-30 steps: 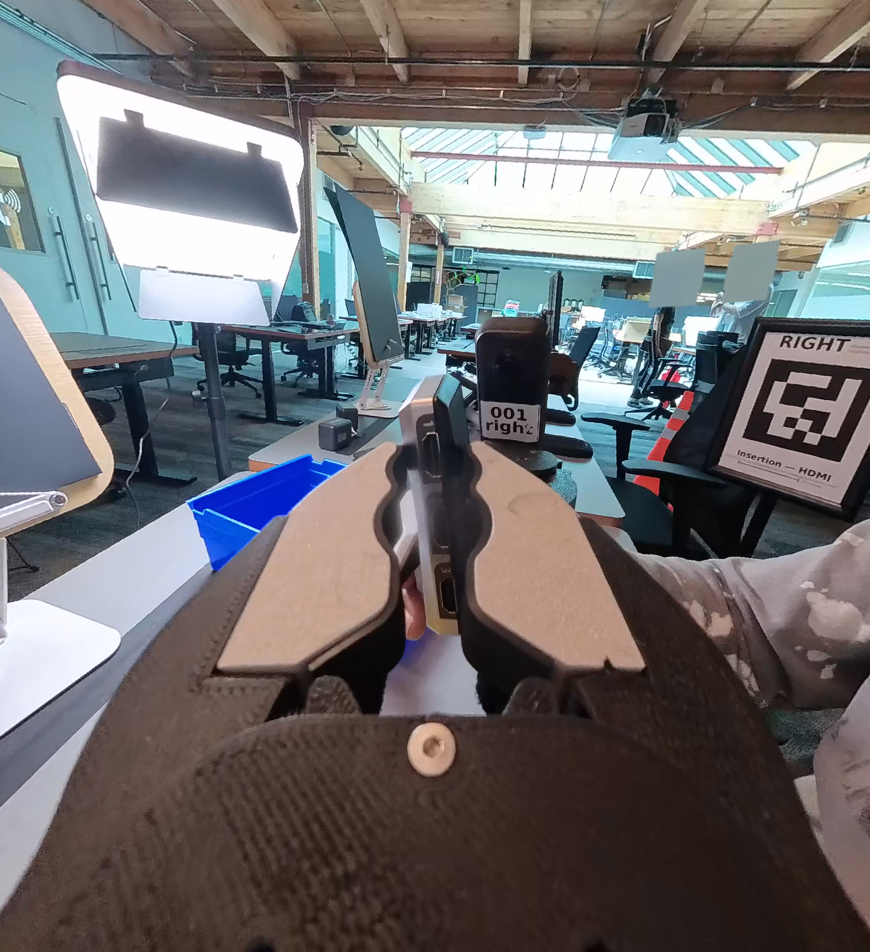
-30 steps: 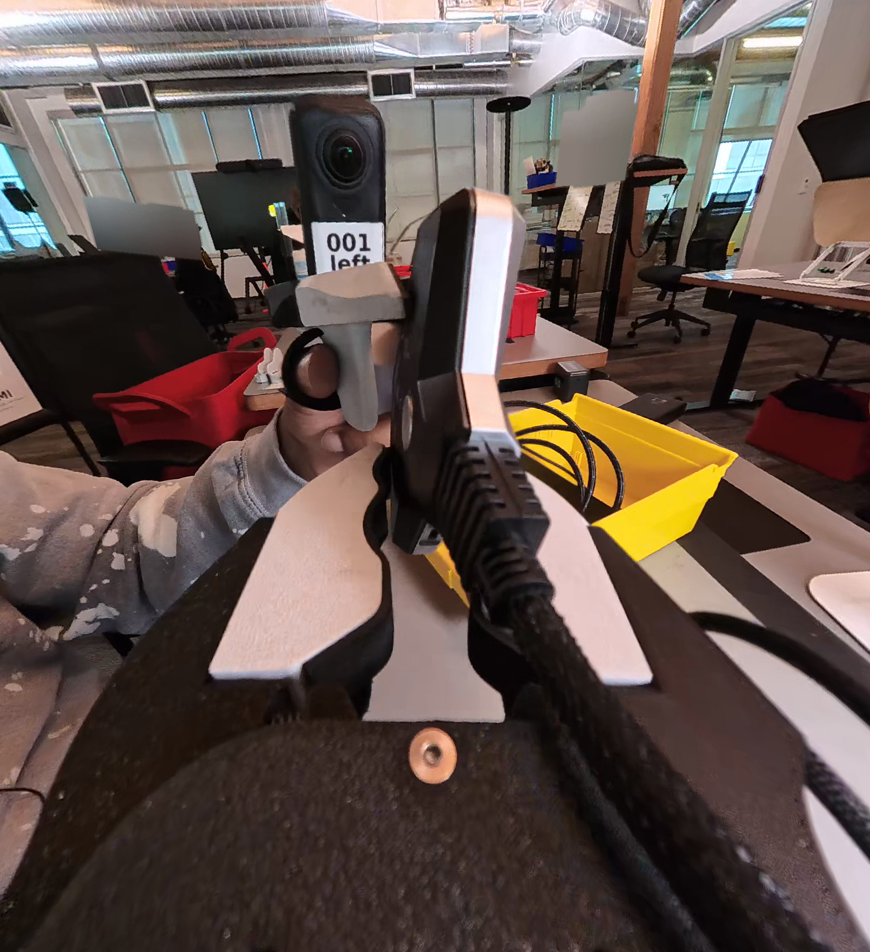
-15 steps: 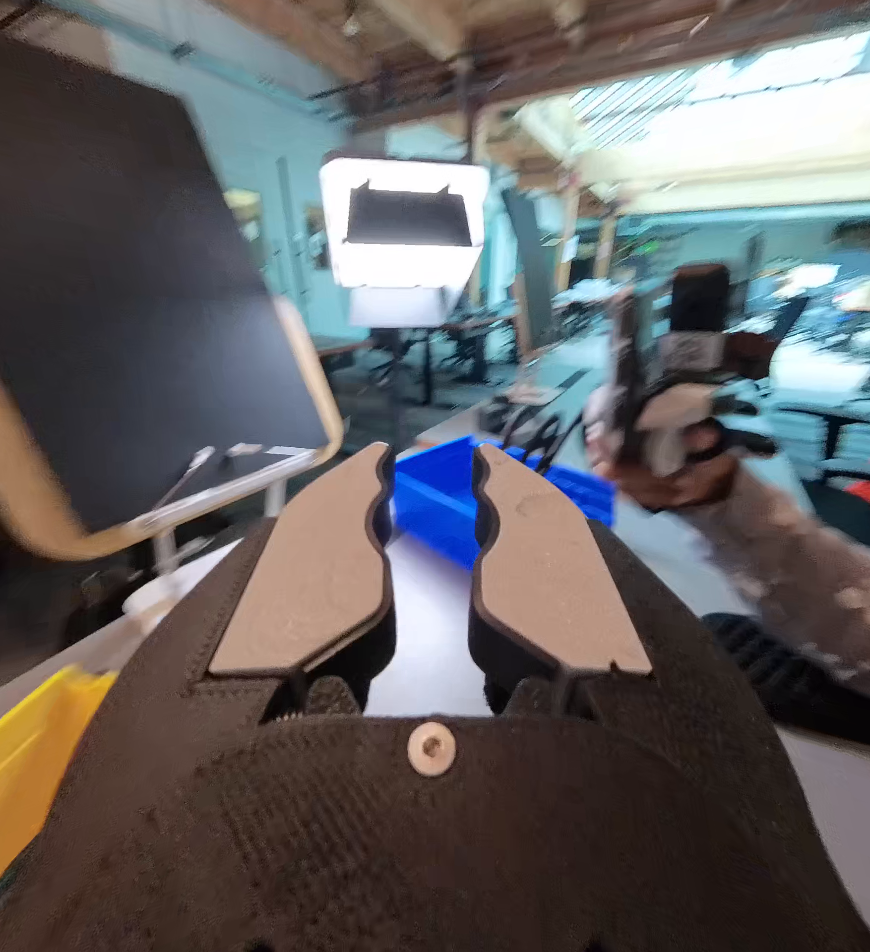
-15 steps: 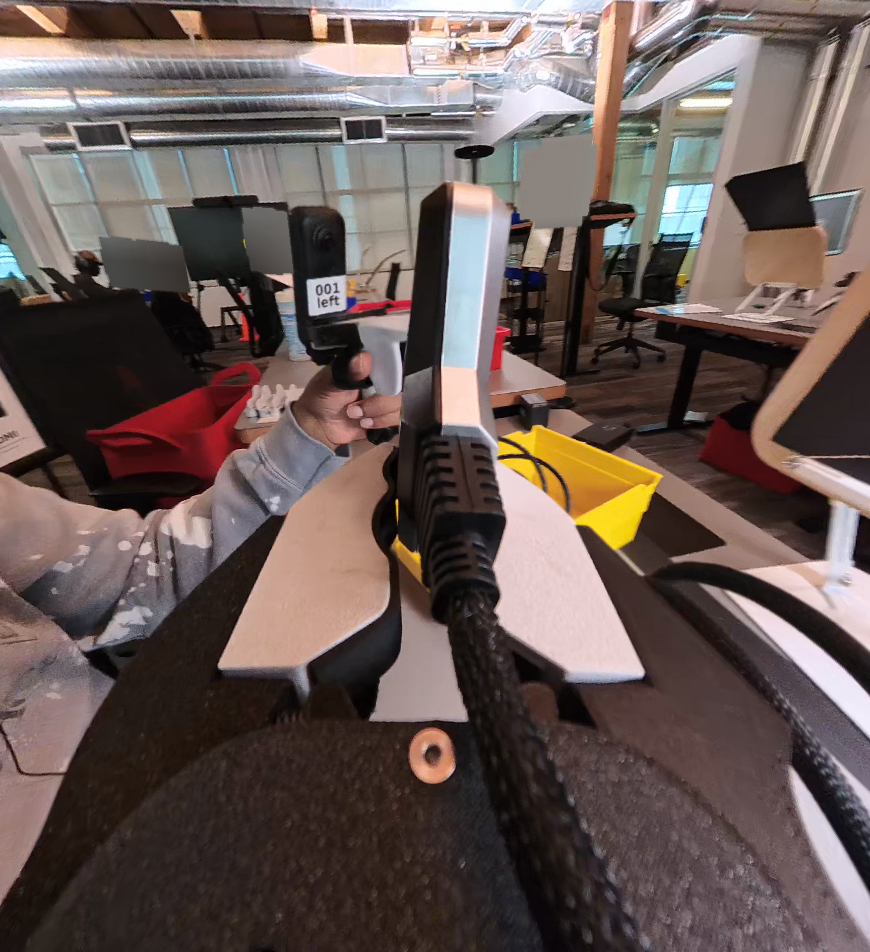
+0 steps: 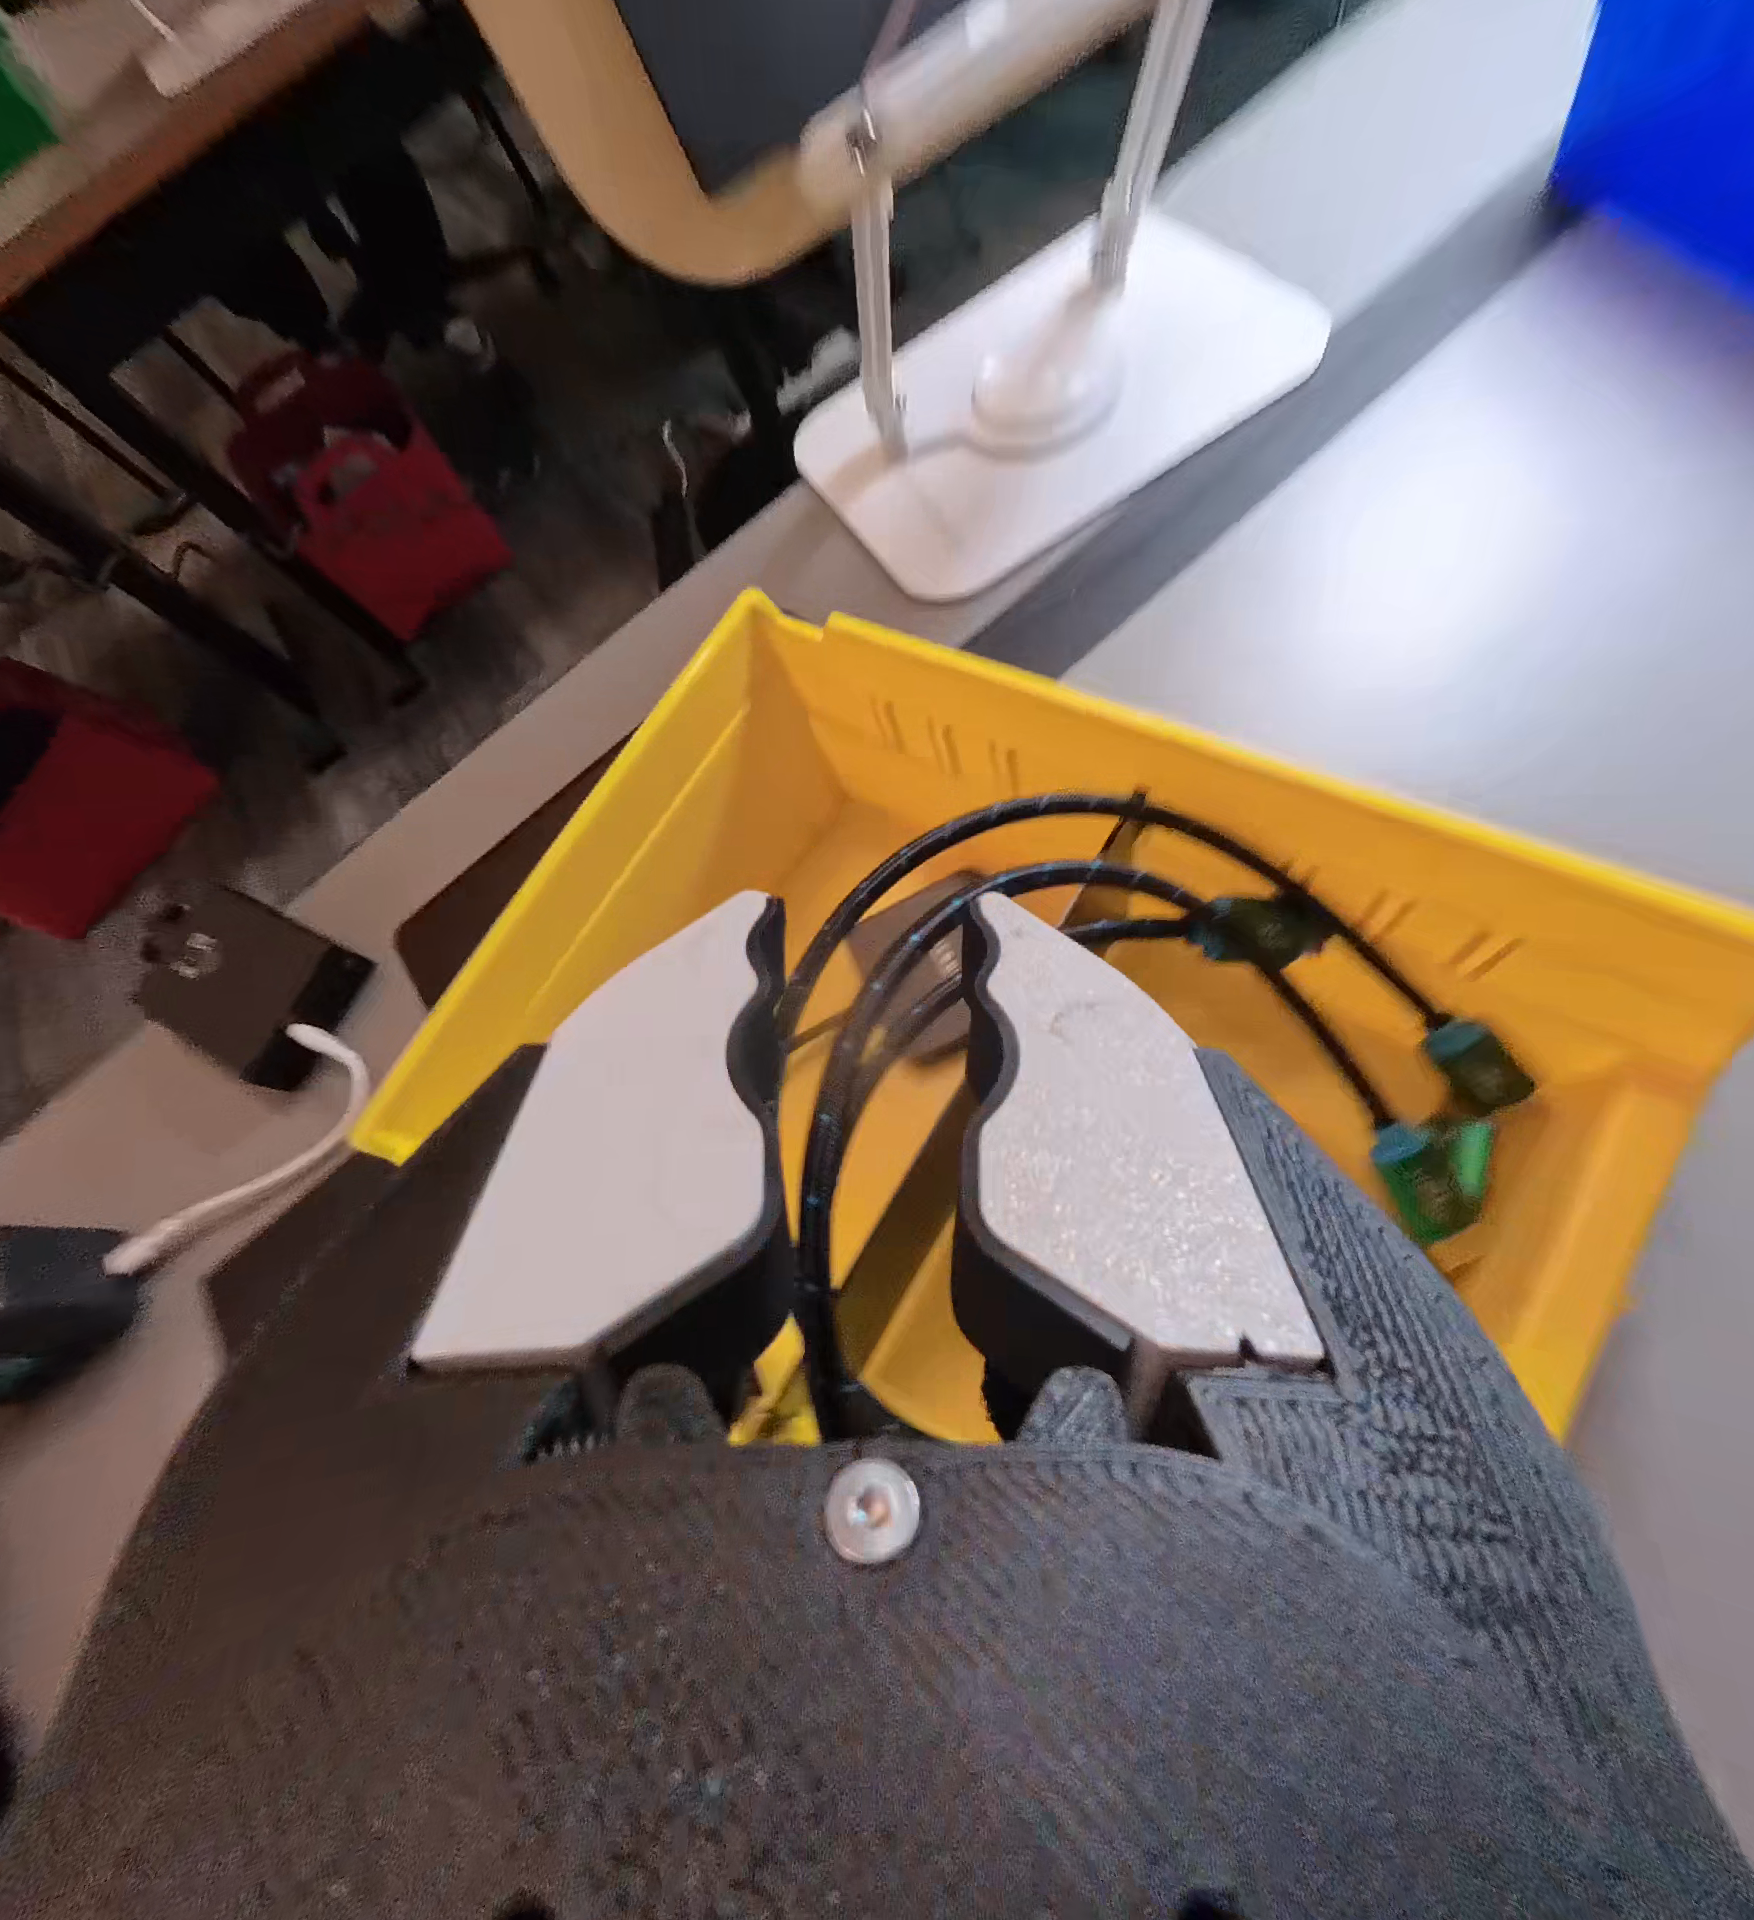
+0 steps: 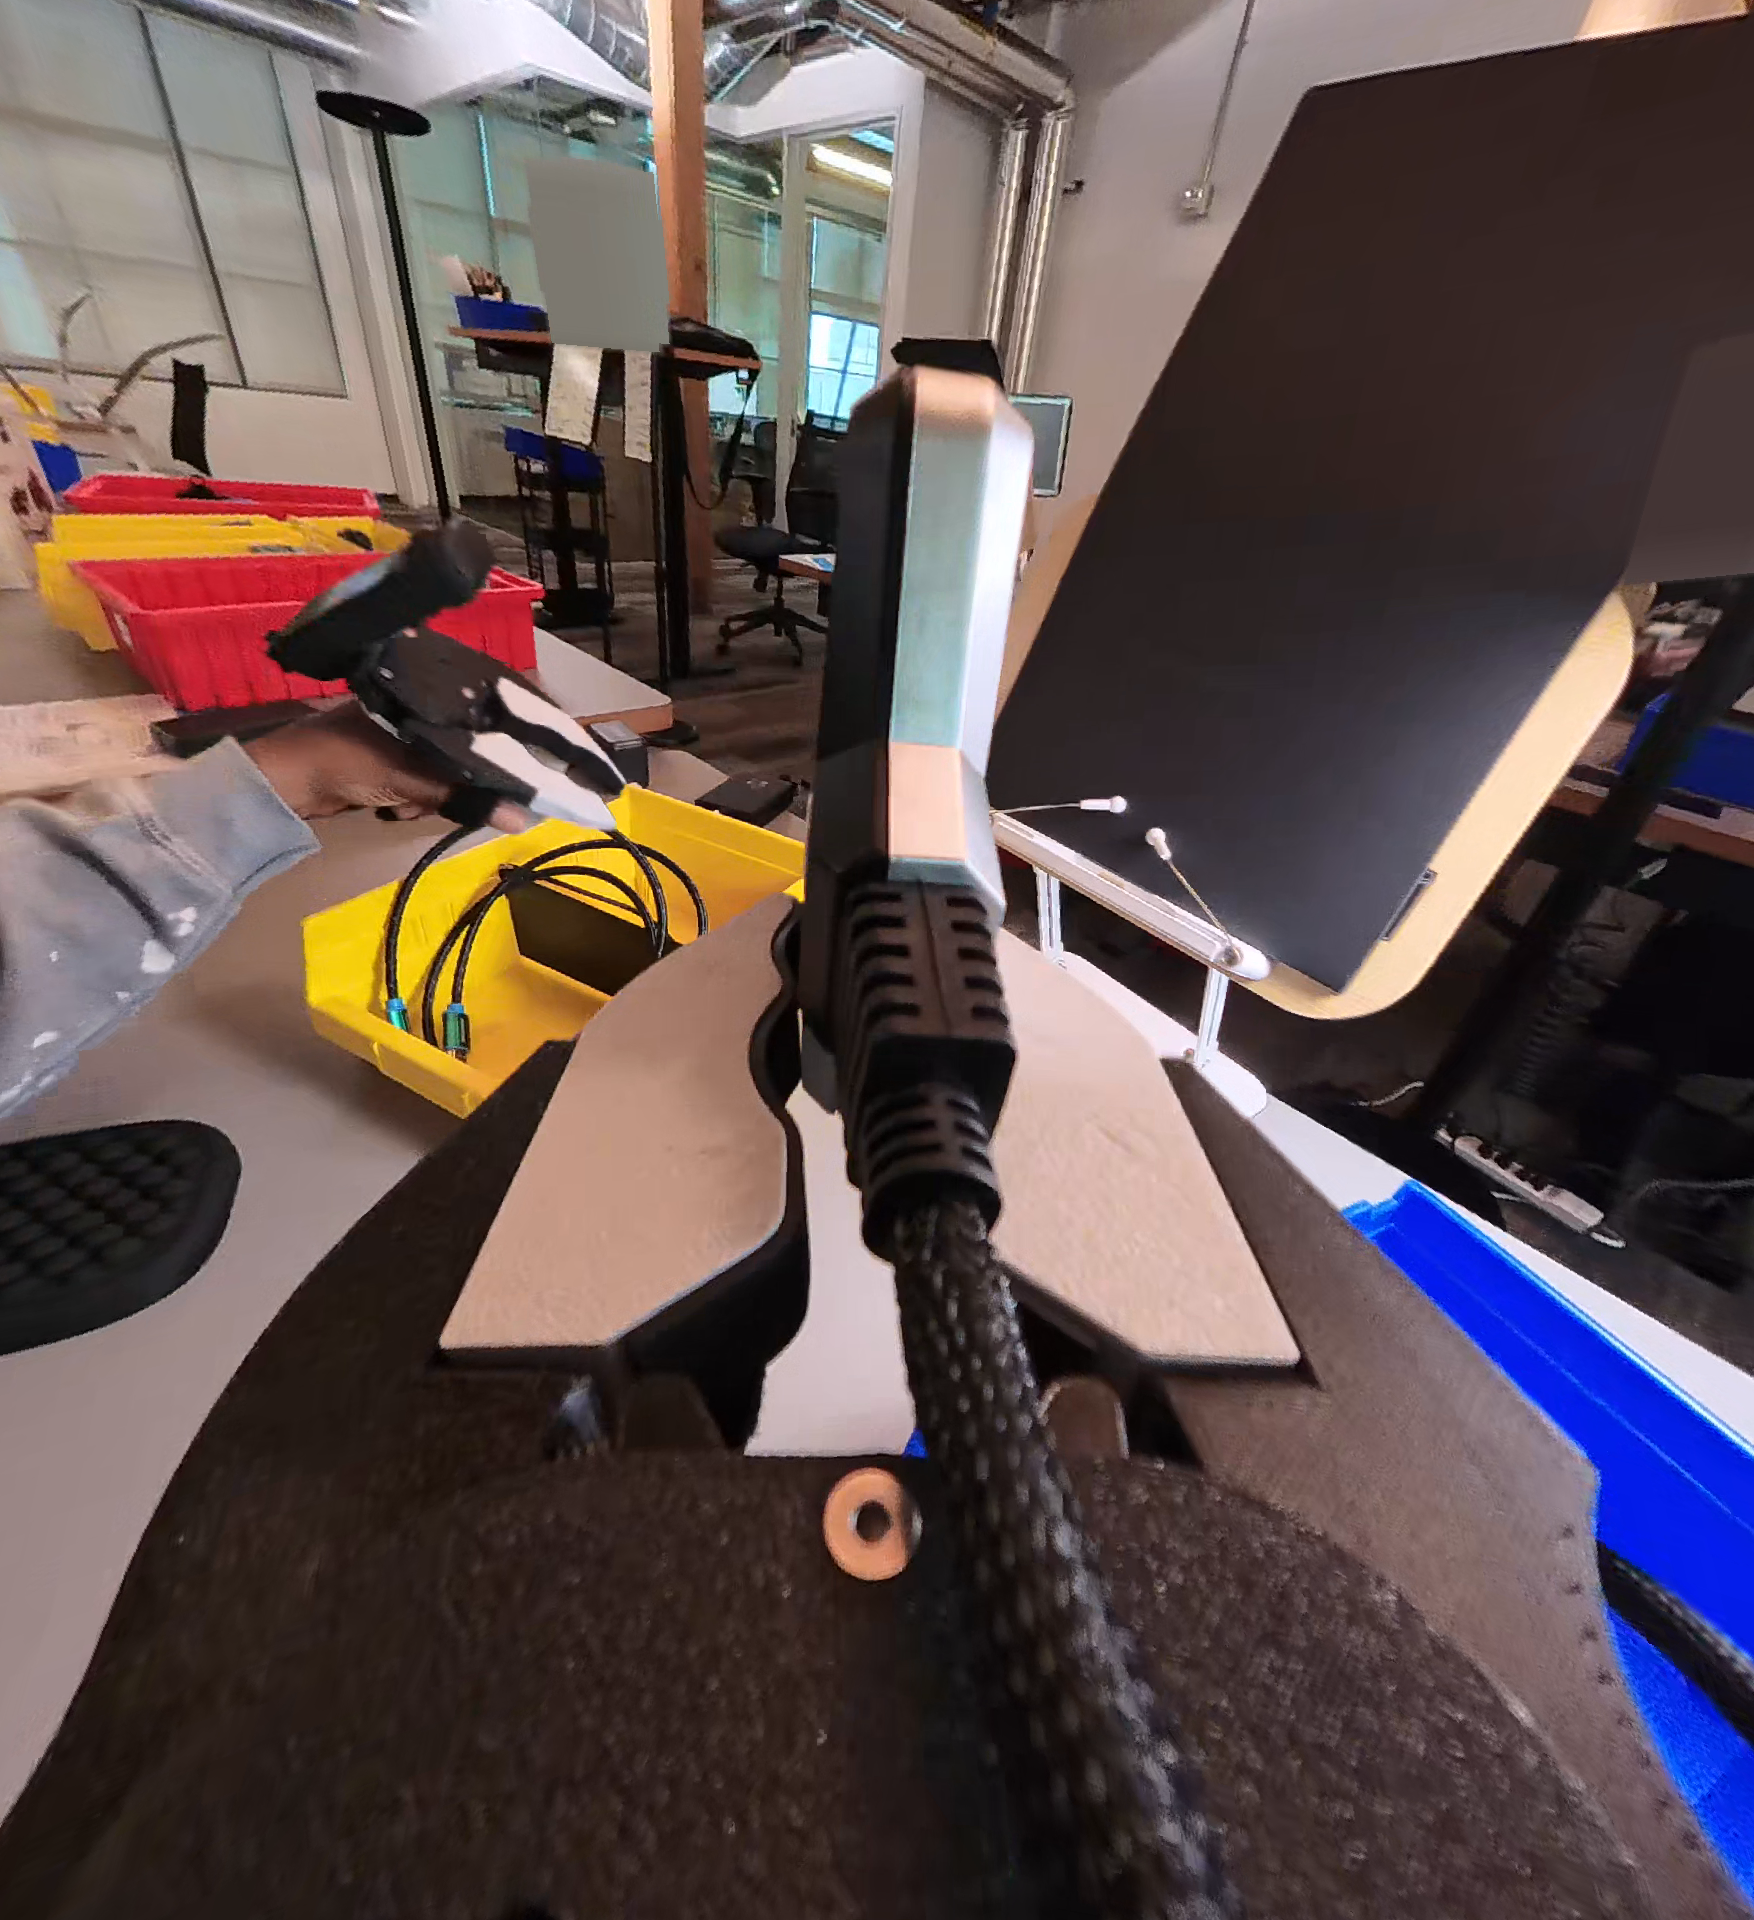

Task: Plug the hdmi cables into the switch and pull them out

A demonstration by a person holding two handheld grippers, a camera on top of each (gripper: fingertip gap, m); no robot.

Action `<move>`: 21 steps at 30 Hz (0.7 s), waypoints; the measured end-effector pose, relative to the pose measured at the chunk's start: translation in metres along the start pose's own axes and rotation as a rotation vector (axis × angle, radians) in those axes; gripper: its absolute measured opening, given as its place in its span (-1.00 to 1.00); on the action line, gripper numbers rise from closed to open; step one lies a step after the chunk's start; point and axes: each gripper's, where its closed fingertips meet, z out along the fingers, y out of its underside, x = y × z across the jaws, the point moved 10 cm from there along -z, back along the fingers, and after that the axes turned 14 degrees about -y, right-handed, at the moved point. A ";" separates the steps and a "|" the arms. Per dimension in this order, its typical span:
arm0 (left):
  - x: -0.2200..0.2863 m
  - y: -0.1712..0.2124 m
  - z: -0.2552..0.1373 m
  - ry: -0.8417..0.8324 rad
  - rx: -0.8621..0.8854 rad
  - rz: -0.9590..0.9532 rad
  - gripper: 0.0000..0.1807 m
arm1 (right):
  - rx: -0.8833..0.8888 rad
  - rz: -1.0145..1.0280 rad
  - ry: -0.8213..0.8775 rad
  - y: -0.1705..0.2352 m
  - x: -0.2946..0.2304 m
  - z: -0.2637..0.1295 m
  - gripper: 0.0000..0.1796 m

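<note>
My right gripper point(image 6: 894, 935) is shut on the black and silver switch point(image 6: 914, 623) and holds it upright above the table. A thick braided HDMI cable point(image 6: 956, 1351) is plugged into the switch's near end and runs back over the gripper. My left gripper point(image 5: 868, 935) is open and empty, pointing down over the yellow bin point(image 5: 904, 717). In the bin lie thin black HDMI cables point(image 5: 1008, 808) with green plugs point(image 5: 1475, 1060), looped over a dark box point(image 6: 582, 935). The left gripper also shows in the right wrist view point(image 6: 540, 769), above the bin point(image 6: 364, 966).
A black board on a white stand point(image 5: 1060, 416) is behind the bin, and a blue bin point(image 6: 1631, 1434) is at the right. A black pad point(image 6: 42, 1226) lies front left. Red and yellow bins point(image 6: 208, 623) sit on a farther table. A dark device with a white cord point(image 5: 239, 987) lies left of the bin.
My left gripper has let go of the switch, swung left and tipped down over the yellow bin. My right gripper keeps the switch and has turned right.
</note>
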 end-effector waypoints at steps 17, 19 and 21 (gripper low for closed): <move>0.026 -0.028 0.050 0.258 -0.358 0.872 -0.89 | -0.015 0.041 -0.041 0.013 0.010 0.009 -0.76; 0.017 -0.037 0.040 0.278 -0.357 0.839 -0.91 | -0.009 0.050 -0.044 0.013 0.013 0.008 -0.76; 0.003 -0.049 0.026 0.273 -0.350 0.801 -0.92 | 0.000 0.059 -0.045 0.014 0.015 0.006 -0.76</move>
